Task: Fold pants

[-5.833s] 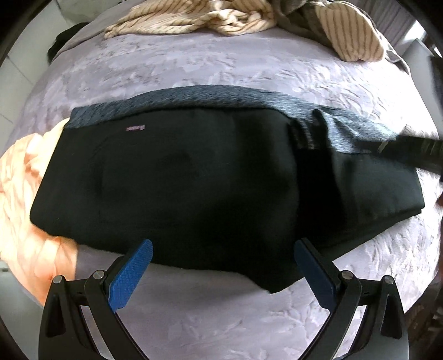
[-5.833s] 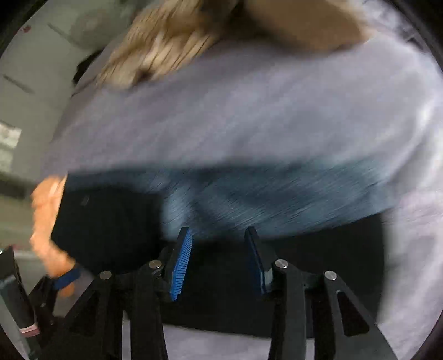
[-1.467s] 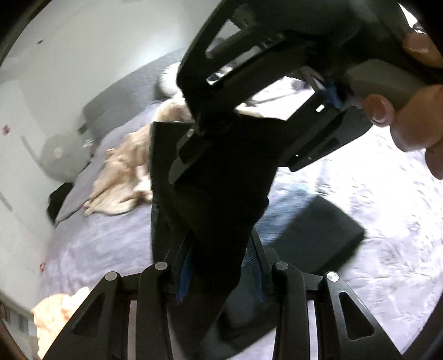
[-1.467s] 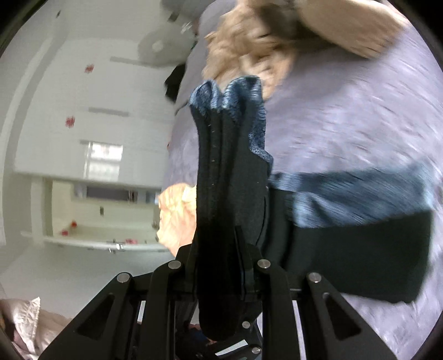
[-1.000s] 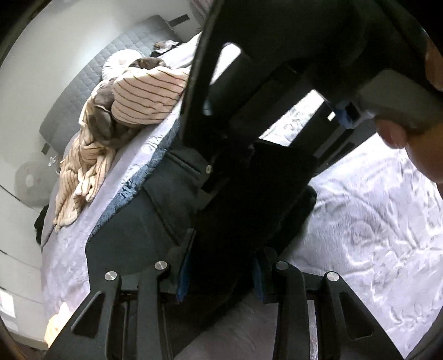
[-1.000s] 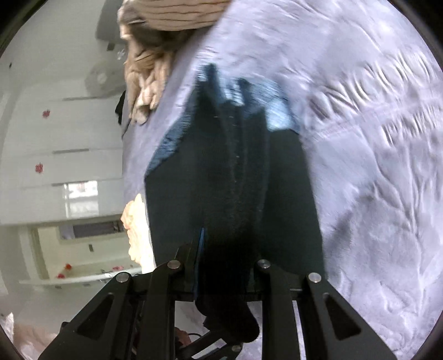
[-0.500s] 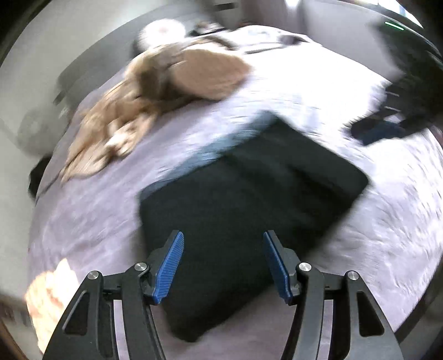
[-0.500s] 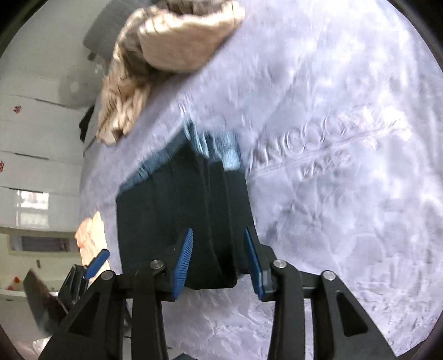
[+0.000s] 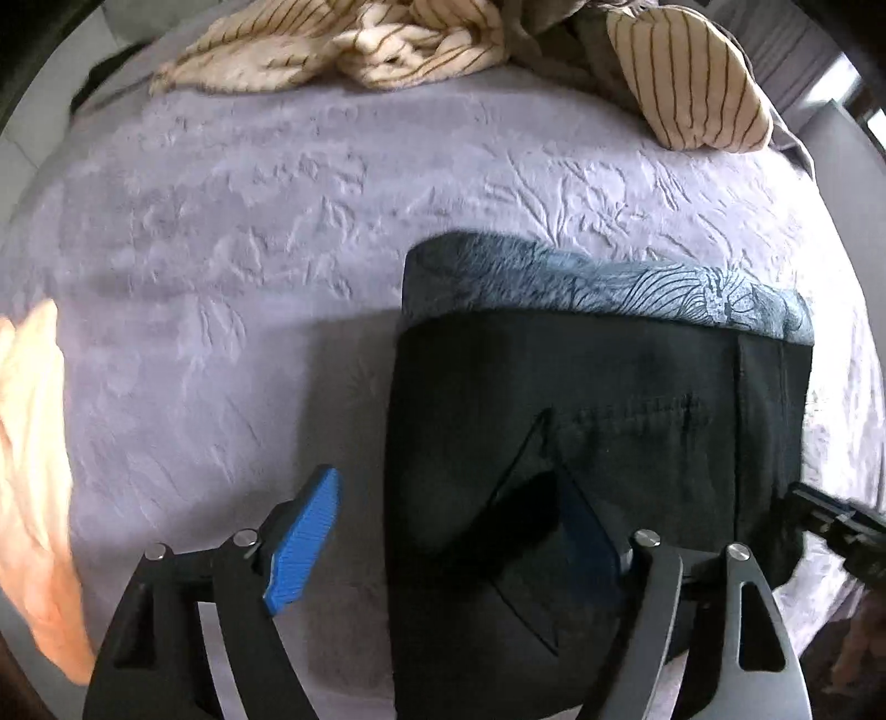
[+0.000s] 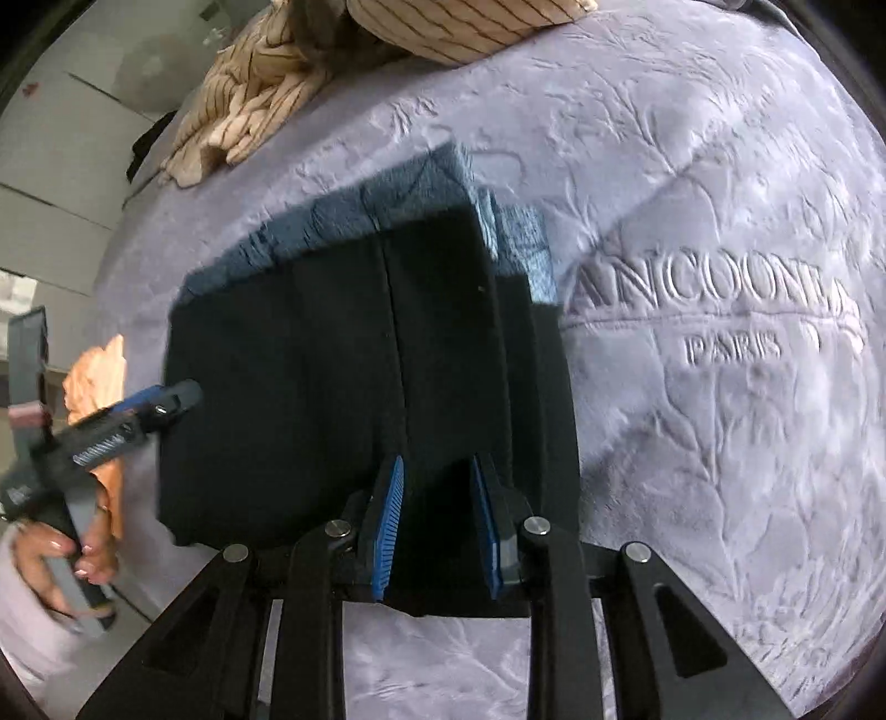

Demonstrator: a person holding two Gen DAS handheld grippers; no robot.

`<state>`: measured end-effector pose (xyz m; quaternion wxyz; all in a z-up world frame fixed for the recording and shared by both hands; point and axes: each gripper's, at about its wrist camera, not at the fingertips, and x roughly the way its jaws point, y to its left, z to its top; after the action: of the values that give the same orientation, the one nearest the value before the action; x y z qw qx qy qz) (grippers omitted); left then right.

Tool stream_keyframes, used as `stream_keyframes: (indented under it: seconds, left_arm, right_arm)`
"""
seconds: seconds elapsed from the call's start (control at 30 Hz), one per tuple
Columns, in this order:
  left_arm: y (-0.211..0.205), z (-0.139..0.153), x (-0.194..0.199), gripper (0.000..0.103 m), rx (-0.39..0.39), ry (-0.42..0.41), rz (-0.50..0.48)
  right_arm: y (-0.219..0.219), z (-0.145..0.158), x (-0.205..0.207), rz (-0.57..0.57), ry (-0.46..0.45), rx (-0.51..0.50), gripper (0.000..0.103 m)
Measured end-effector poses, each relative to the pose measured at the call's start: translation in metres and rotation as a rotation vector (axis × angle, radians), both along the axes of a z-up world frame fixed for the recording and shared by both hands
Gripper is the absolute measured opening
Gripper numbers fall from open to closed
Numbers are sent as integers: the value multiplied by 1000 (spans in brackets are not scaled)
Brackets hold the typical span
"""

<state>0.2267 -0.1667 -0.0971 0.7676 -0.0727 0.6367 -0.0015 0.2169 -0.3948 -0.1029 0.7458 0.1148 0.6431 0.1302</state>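
The black pants (image 9: 598,399) lie folded into a compact rectangle on the lilac bedspread (image 9: 249,232), with a blue-grey patterned inner band along the far edge. My left gripper (image 9: 443,531) is open, its fingers astride the stack's near left edge. My right gripper (image 10: 437,526) is open and empty over the stack's (image 10: 332,376) near right part. The left gripper (image 10: 166,404) also shows at the stack's left side in the right wrist view.
A striped beige heap of cloth (image 9: 387,39) lies at the far end of the bed. An orange cloth (image 9: 33,443) lies at the left edge. Embossed lettering (image 10: 709,299) marks the bedspread right of the pants.
Both grippers let go of the pants and opened. The pants, held up a second ago, now lie folded smaller on the bed. Both grippers moved back toward the near edge.
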Motion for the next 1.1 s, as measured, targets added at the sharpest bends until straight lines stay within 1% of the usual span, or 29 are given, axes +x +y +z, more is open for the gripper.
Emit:
stream_keyframes:
  seconds: [0.07,0.17,0.23,0.33,0.5,0.77,0.83,0.9,1.1]
  left_arm:
    - [2,1,-5,81,-18,10,19]
    - [-4,8,-11,81,26,0,-9]
    - [-6,13,-11,81,38,4,-25]
    - [-8,18,-18,81,16,26,-37]
    - [-12,18,-34,81,-3,66,-46]
    - [-19,13,-35,81,31,78,-66]
    - [-22,12,-35,98,64,80,-69]
    - [-24,11,-35,99,82,78,-75]
    - [-31,7,-34,99,74,84,-75]
  right_arm:
    - [-3,0,-3,-20,1,13,28]
    - [-2,2,-3,-20,13,0,27]
    - [-1,2,-3,-17,11,-11,27]
    - [-1,1,-5,-35,11,-6,28]
    - [-2,1,-6,-49,13,4,28]
    - [-3,1,-7,-47,14,-1,28]
    - [-3,2,-6,-47,16,1,28]
    - [-2,2,-6,-47,17,2,28]
    - [-2,2,-5,-48,16,6,30]
